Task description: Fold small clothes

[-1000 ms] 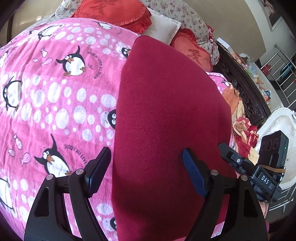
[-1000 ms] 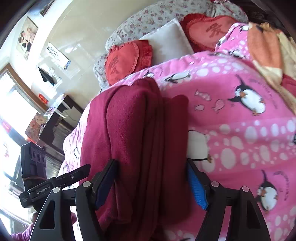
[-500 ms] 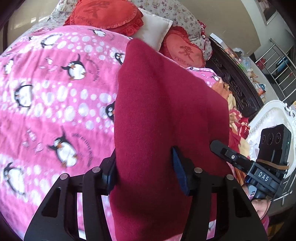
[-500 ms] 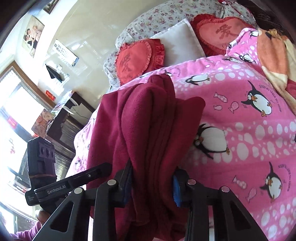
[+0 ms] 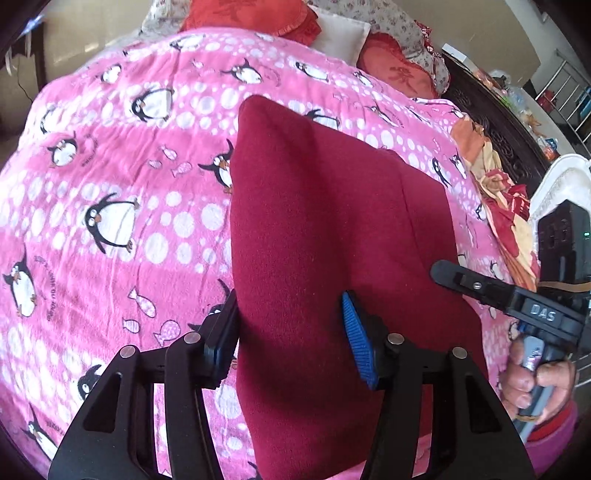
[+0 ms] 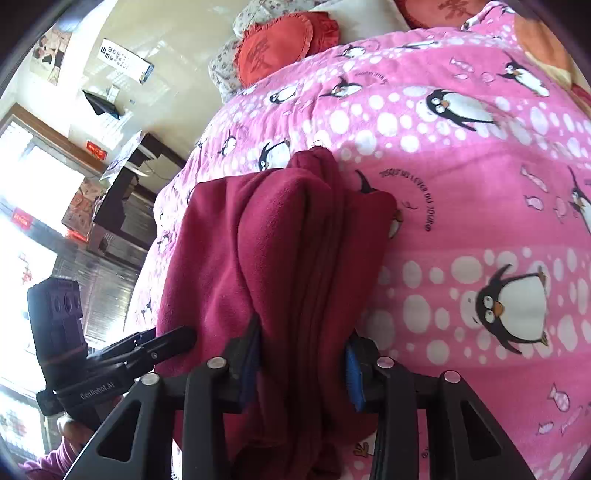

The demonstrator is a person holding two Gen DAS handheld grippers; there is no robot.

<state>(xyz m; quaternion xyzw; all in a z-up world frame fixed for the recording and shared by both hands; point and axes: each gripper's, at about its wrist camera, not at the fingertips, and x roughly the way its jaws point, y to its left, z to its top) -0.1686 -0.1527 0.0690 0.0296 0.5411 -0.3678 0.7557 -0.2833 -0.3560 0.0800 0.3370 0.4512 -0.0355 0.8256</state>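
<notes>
A dark red fleece garment (image 5: 332, 229) is folded in several layers and hangs over the pink penguin bedspread (image 5: 122, 192). My left gripper (image 5: 291, 336) is shut on its near edge. My right gripper (image 6: 303, 369) is shut on the stacked layers of the same garment (image 6: 280, 243) at the other side. The garment's far end droops toward the bedspread (image 6: 480, 177). The right gripper's body (image 5: 532, 310) shows at the right of the left wrist view, and the left gripper's body (image 6: 85, 369) at the lower left of the right wrist view.
Red heart cushions (image 5: 251, 14) and a white pillow (image 5: 343, 33) lie at the head of the bed. Orange and red cloth (image 5: 506, 206) is piled at the bed's right edge by a dark carved frame (image 5: 495, 122). A dark cabinet (image 6: 129, 206) stands beyond the left side.
Both grippers have closed on the red garment and lifted it. The garment has pulled back toward me, so more bedspread shows beyond it.
</notes>
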